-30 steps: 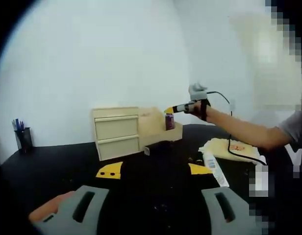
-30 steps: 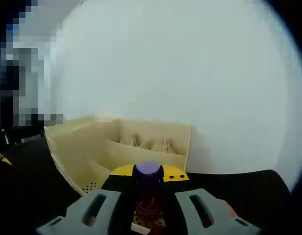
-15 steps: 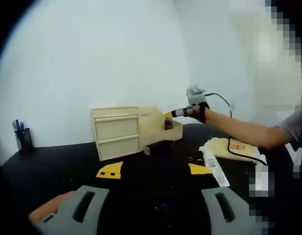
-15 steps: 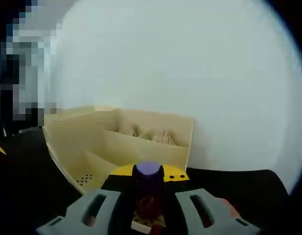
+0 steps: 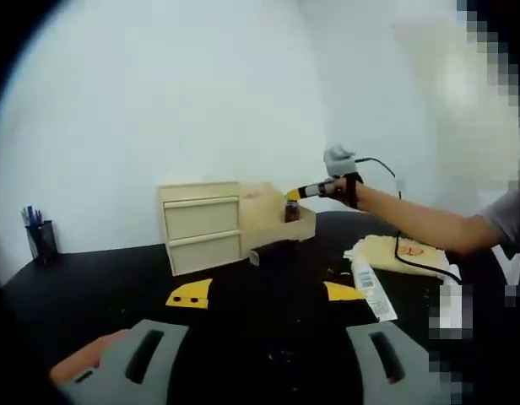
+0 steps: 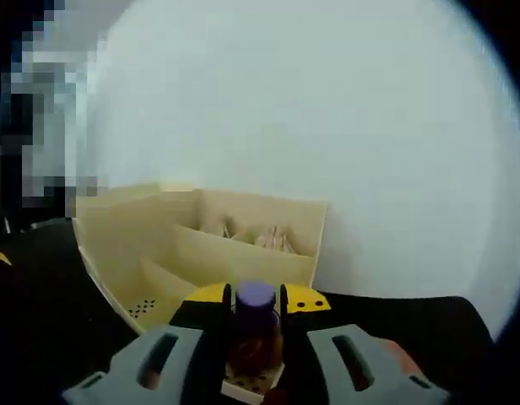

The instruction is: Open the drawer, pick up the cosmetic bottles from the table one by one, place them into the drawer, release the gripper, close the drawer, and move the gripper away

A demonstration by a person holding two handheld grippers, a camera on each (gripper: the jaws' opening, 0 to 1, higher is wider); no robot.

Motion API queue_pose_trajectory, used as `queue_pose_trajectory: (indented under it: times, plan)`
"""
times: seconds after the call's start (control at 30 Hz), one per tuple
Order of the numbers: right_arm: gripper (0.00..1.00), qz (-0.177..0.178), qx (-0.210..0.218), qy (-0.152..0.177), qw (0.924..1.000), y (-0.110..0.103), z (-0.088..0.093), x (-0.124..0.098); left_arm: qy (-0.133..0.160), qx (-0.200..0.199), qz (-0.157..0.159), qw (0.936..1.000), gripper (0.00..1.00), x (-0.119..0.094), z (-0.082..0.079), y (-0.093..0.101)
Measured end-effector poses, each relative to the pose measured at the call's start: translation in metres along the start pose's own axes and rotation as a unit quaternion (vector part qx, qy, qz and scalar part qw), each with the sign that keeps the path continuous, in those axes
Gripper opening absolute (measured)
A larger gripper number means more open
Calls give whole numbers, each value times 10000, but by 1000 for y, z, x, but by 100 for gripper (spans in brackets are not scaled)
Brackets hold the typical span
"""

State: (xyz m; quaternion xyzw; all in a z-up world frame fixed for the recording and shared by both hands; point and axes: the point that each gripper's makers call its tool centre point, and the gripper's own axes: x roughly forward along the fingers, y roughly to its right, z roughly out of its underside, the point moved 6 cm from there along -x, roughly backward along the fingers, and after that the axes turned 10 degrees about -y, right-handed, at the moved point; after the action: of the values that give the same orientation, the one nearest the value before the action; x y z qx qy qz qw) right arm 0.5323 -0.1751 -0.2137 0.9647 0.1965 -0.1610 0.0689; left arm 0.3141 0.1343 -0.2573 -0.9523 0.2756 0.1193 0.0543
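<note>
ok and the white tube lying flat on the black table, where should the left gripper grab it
Probably mid-body, from above: the white tube lies flat on the black table, so the left gripper can come down with its open jaws straddling the narrow width, across the long axis.

left view far, right view near drawer (image 6: 201, 245)

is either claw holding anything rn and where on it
The right claw grips the purple-capped bottle by its body; the left claw holds nothing.
</note>
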Motion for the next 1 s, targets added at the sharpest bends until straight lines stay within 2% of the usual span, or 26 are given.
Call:
queue_pose_trajectory:
  times: [0.13,0.23,0.4,0.43,0.53,0.63,0.7,0.8,1.0]
  plan:
    - [24,-21,-32,26,10000,4,-12,1,4,-3,-6,10000,44,0,0,0]
    - [24,128,-186,138,9996,9,-23,-4,9,-12,-28,10000,44,-1,0,-2]
    - [25,61,-147,356,9992,14,-56,-24,22,-37,-61,10000,44,-2,1,-3]
    - [25,-20,-214,348,9992,9,-58,-28,23,-35,-64,10000,44,-2,1,-4]
    - [32,-200,-341,358,9986,-2,-65,-50,66,-57,-70,9999,44,-5,2,0]
    - [33,-341,-402,509,9973,-8,-77,-74,160,-115,-64,9998,44,-8,-1,0]
    - [32,-175,-579,611,9963,-5,-82,-92,198,-131,-64,9997,44,-10,-2,1]
    - [32,-84,-663,587,9960,-2,-86,-110,243,-169,-61,9995,44,-11,-6,-10]
    - [33,-291,-771,566,9950,-6,-95,-139,114,-117,-91,9998,43,-8,-2,-9]
